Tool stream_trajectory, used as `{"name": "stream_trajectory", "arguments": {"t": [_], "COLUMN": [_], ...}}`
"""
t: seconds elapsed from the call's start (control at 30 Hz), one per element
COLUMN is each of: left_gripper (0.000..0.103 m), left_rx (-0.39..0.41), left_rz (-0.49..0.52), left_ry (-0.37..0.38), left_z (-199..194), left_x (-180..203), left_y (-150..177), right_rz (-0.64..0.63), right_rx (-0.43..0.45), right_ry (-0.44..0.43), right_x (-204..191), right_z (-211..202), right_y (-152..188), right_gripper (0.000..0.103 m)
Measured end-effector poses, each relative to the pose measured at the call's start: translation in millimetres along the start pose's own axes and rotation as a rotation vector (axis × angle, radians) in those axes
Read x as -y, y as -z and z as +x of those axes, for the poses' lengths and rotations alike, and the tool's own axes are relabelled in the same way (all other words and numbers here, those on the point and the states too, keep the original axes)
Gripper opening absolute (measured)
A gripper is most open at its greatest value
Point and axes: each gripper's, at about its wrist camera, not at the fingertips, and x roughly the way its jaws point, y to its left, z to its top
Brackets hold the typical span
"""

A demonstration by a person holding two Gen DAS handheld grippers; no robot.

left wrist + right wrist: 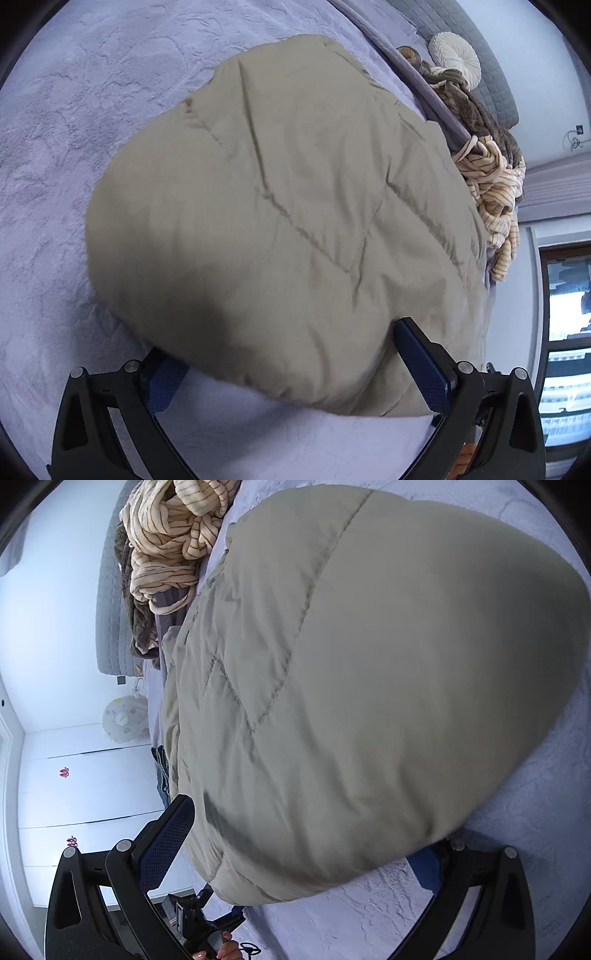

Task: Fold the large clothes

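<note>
The beige quilted jacket (280,221) lies bunched on the lilac bed cover (55,166), and the left gripper (295,365) and right gripper (306,853) stand wide at its near hem (nothing is pinched), probably to take it for a fold.

free: bedspread (55,184) beside jacket (280,221) | blocked: striped clothes pile (495,199)

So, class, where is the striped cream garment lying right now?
The striped cream garment is heaped at the far edge of the lavender bedspread, just beyond the beige quilted jacket: right side of the left wrist view, top left of the right wrist view, beside a brown garment.
</note>
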Motion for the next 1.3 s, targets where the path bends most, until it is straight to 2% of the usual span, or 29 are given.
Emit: {"name": "stream_trajectory", "arguments": {"t": [0.1, 0.23, 0.27, 0.3, 0.33, 0.37, 0.4, 0.43, 0.47, 0.5, 0.6, 0.7, 0.9, 1.07, 1.3], "left_gripper": [0.103, 0.103, 0.098, 0.075, 0.061, 0.039, 0.030, 0.027, 0.023, 0.021, 0.019, 0.018, 0.018, 0.018, 0.019], "left_rx": [0.040, 0.092, 0.103, 0.115, 0.114, 0.109, 0.114, 0.122, 0.130, 0.137, 0.157, 0.167, 0.138, 0.098, 0.019], "left_rz": [-0.047, -0.105, -0.116, -0.116, -0.108, -0.100, -0.087, -0.058, -0.015, 0.028, 0.153, 0.248, 0.425, 0.483, 0.447], "left_ry": [0.033, 0.011, 0.007, 0.010, 0.027, 0.057, 0.067, 0.067, 0.056, 0.039, 0.000, -0.013, -0.029, -0.036, -0.088], "left_z": [8.0, 20.2, 22.4, 21.8, 22.0, 21.0, 15.8, 10.0, 5.2, 0.2, -15.1, -30.1, -58.6, -85.7, -117.3], "left_x": [5.8, 12.8, 15.1, 16.2, 16.4, 16.4, 14.0, 15.0, 20.5, 26.2, 42.4, 52.2, 59.9, 50.0, 9.7], "left_y": [-11.7, -23.5, -25.1, -25.5, -26.1, -27.3, -26.9, -26.5, -26.5, -25.8, -21.7, -16.8, -4.7, 22.3, 96.0], "right_rz": [0.014, 0.021, 0.023, 0.028, 0.036, 0.046, 0.063, 0.081, 0.102, 0.110, 0.086, 0.068, 0.032, 0.027, 0.052], "right_rx": [-0.010, -0.009, -0.009, -0.007, -0.004, 0.004, 0.013, 0.011, 0.006, 0.013, 0.033, 0.049, 0.066, 0.046, -0.015], "right_ry": [-0.038, -0.043, -0.043, -0.044, -0.048, -0.046, -0.033, -0.027, -0.043, -0.050, -0.045, -0.048, -0.015, 0.019, 0.047], "right_x": [-3.1, -6.9, -6.9, -7.0, -6.7, -5.4, -3.2, 0.4, 3.2, 3.7, -3.6, -10.0, -19.4, -14.8, 11.7], "right_z": [9.7, 24.1, 25.5, 25.7, 24.8, 22.2, 20.2, 19.2, 19.1, 17.4, 11.7, 2.2, -21.3, -42.0, -77.3], "right_y": [-3.1, -8.6, -9.0, -9.4, -9.6, -9.6, -9.5, -9.3, -9.1, -8.2, -3.9, 2.7, 31.9, 61.6, 106.7], "right_gripper": [0.103, 0.103, 0.103, 0.103, 0.103, 0.100, 0.084, 0.070, 0.051, 0.042, 0.029, 0.024, 0.023, 0.023, 0.023]}}
